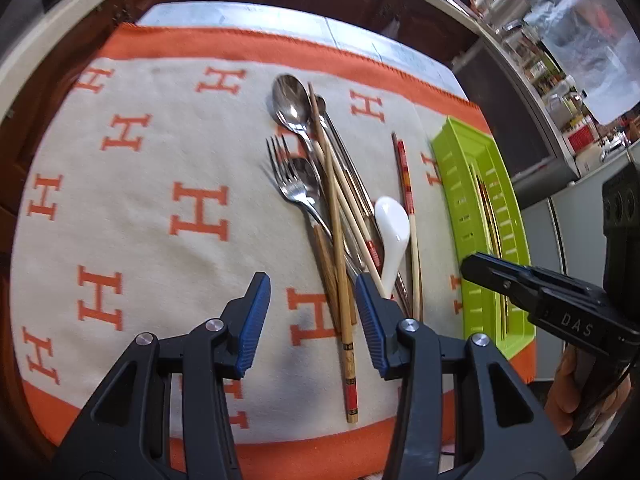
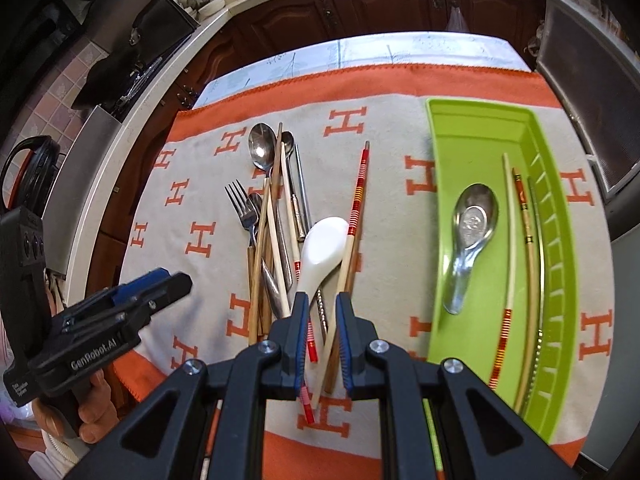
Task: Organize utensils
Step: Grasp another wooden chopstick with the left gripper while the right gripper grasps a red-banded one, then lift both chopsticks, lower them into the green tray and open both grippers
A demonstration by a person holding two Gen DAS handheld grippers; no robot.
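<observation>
Utensils: a messy pile (image 2: 276, 240) lies on the orange and cream cloth (image 2: 192, 184), left of the green tray (image 2: 480, 120).
Done so far: a metal soup spoon (image 2: 474, 236) and three long chopsticks (image 2: 520, 240) lie inside the tray.
Left to do: most of the job, I think. Big spoon (image 1: 291, 102), fork (image 1: 290, 184), white soup spoon (image 2: 322, 250), red-striped chopstick (image 2: 358, 196) and many wooden sticks wait on the cloth.
Right gripper (image 2: 322, 320): jaws are narrow, over the near ends of the white spoon and some chopsticks. Sticks run between the blue pads (image 2: 346, 344). I cannot tell if they squeeze anything.
Left gripper (image 1: 312, 316): jaws are wide apart and hold nothing. It hangs above the near ends of the pile.
Next step, my guess: pick one piece from the pile and carry it to the tray.
</observation>
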